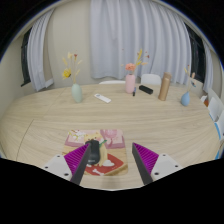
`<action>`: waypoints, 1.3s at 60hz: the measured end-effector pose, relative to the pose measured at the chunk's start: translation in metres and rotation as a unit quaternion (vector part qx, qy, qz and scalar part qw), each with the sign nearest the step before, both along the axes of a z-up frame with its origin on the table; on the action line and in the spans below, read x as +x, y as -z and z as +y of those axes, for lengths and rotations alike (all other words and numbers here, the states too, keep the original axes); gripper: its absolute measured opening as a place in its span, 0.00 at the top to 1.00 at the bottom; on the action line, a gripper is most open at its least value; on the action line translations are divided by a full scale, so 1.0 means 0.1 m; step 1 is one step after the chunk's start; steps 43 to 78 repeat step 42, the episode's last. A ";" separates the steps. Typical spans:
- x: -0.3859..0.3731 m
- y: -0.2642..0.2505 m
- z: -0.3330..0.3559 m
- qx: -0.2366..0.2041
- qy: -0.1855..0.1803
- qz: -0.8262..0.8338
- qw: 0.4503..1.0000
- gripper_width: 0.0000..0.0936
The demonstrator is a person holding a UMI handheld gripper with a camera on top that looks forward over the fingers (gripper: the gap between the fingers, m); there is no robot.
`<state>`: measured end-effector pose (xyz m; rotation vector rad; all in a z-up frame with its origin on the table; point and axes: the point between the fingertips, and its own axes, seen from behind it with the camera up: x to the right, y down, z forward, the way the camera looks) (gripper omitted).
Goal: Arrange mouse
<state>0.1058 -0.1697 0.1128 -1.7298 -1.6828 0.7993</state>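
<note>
A black mouse (94,152) lies on a stack of books (110,163) on the wooden table (40,125). My gripper (111,158) is open wide and low over the books. The mouse sits between the fingers, close against the left finger (76,163), with a wide gap to the right finger (146,162). I cannot tell whether the left pad touches it. The top book has a red and white cover, and a pink book (114,138) lies just beyond it.
Along the table's far side stand a vase with yellow flowers (75,90), a white remote-like object (102,98), a pink bottle (130,82), a brown bottle (165,87) and a blue vase (186,98). Curtains hang behind.
</note>
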 end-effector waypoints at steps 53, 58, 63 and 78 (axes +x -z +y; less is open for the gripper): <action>1.04 -0.19 1.32 0.038 0.003 -0.018 0.999 0.09; 1.04 -0.19 1.32 0.038 0.003 -0.018 0.999 0.09; 1.04 -0.19 1.32 0.038 0.003 -0.018 0.999 0.09; 1.04 -0.19 1.32 0.038 0.003 -0.018 0.999 0.09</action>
